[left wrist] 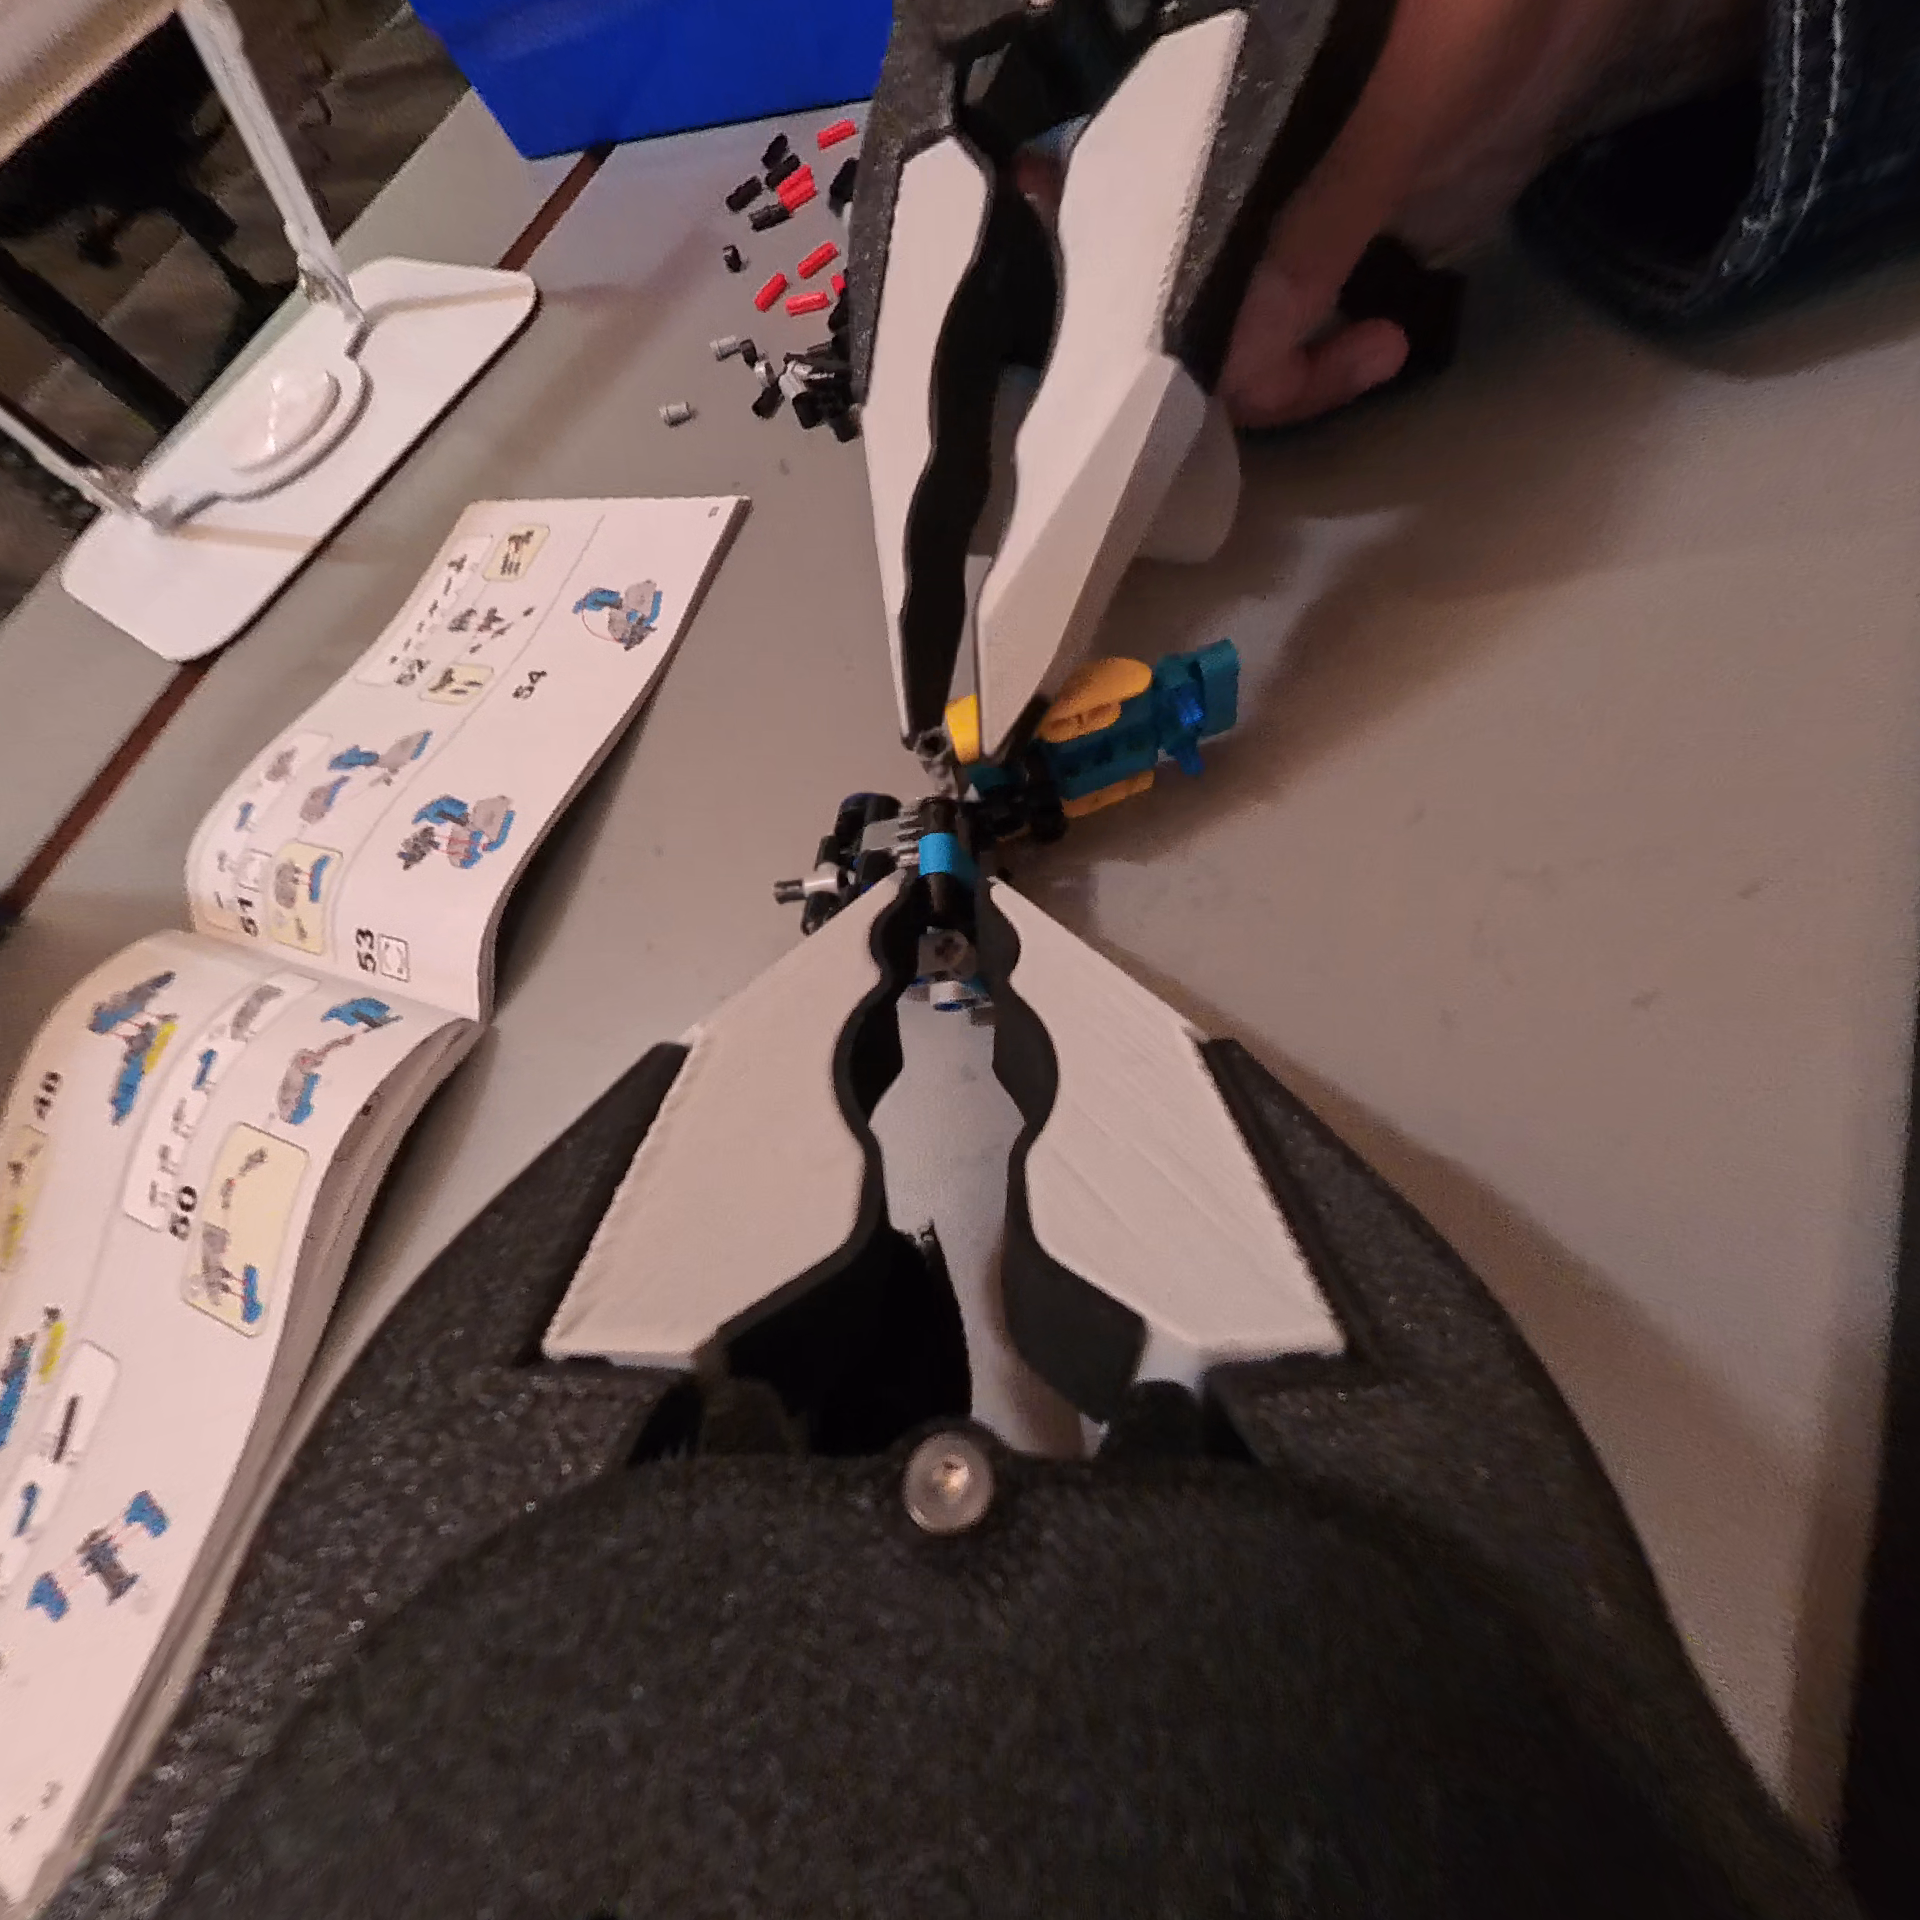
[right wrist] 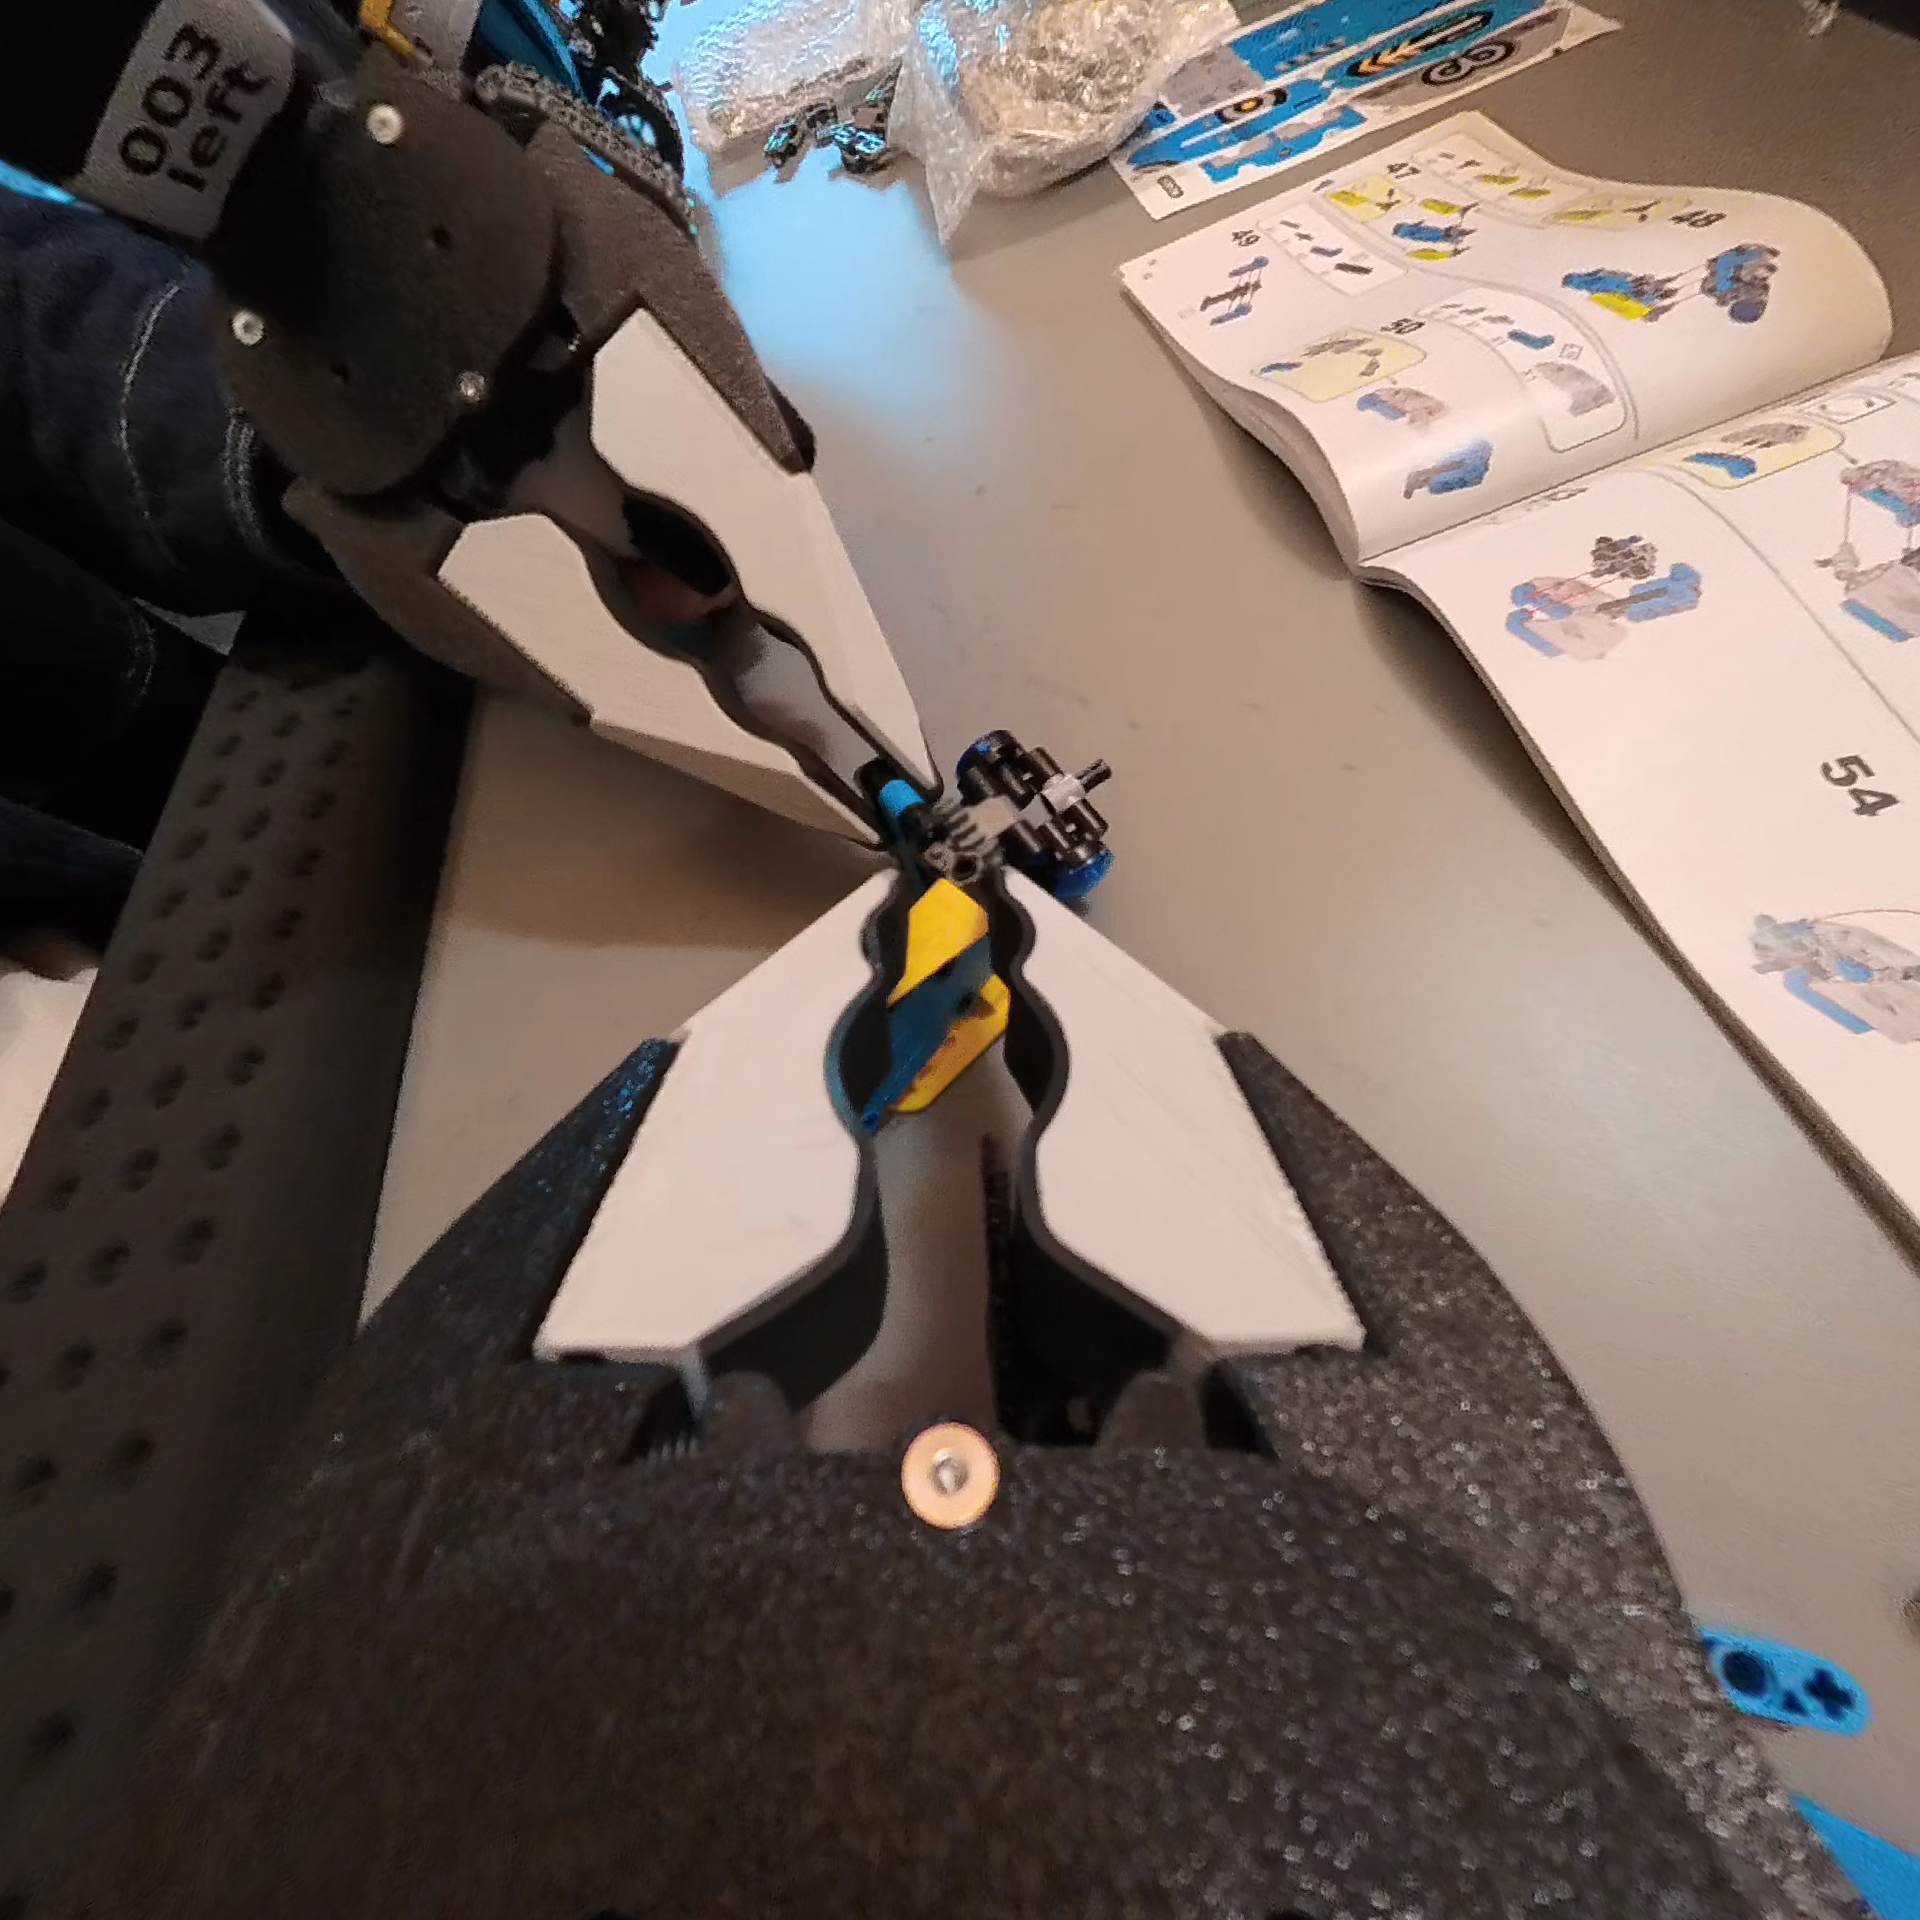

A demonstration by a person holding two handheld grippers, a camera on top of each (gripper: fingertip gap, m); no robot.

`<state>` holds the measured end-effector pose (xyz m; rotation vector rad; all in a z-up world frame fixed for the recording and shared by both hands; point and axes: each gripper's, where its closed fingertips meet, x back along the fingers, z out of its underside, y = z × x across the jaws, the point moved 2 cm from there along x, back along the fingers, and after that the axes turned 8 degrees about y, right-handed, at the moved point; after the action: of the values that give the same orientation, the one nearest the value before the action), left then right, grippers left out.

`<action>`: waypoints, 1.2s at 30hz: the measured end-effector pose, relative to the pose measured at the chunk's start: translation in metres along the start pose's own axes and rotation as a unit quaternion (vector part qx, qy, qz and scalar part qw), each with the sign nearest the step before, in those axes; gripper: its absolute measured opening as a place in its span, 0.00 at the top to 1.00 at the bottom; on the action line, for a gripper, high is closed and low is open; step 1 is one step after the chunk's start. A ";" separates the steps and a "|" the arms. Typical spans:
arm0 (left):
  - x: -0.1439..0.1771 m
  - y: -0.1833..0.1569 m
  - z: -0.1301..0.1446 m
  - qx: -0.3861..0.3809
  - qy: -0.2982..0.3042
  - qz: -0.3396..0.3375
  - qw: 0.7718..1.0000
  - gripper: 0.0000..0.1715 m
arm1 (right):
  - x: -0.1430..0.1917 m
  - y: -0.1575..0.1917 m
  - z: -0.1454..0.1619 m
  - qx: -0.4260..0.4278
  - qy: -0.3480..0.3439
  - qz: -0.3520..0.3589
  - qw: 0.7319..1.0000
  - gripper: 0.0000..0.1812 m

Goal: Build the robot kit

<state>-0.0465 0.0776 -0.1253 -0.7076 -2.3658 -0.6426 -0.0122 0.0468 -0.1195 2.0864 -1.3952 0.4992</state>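
Two claws meet tip to tip over a small brick model in the middle of both views. In the left wrist view, going from the left edge: a white lamp base (left wrist: 301, 436) sits upper left, an open instruction booklet (left wrist: 343, 894) lies below it on the grey bench (left wrist: 1507, 831), and loose red and black pins (left wrist: 800, 260) are scattered at top centre. At centre the left claw (left wrist: 940, 904) is closed down on the model's black and blue end (left wrist: 883, 852). From the top the right claw (left wrist: 951, 738) is pinched on the yellow and teal end (left wrist: 1101, 727), a hand (left wrist: 1340, 260) behind it. In the right wrist view the yellow part (right wrist: 940, 987) lies between its nearly closed fingers. Both grips are narrow tip holds, so a twist or uneven pull could pop the model loose or snap its joint apart.
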 end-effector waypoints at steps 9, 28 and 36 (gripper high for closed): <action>-0.003 0.002 -0.003 0.049 0.002 0.009 0.999 0.95 | 0.001 -0.008 -0.002 -0.062 -0.021 0.024 0.998 0.95; -0.011 0.001 -0.009 0.082 0.015 -0.016 0.996 0.95 | 0.040 -0.024 0.002 -0.159 -0.057 0.029 0.985 0.82; -0.010 -0.001 -0.009 0.051 0.012 -0.031 0.998 0.94 | 0.021 0.003 0.022 -0.096 0.046 0.007 0.994 0.65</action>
<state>-0.0362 0.0684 -0.1259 -0.5824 -2.3872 -0.5495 -0.0076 0.0172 -0.1231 1.8788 -1.3493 0.4421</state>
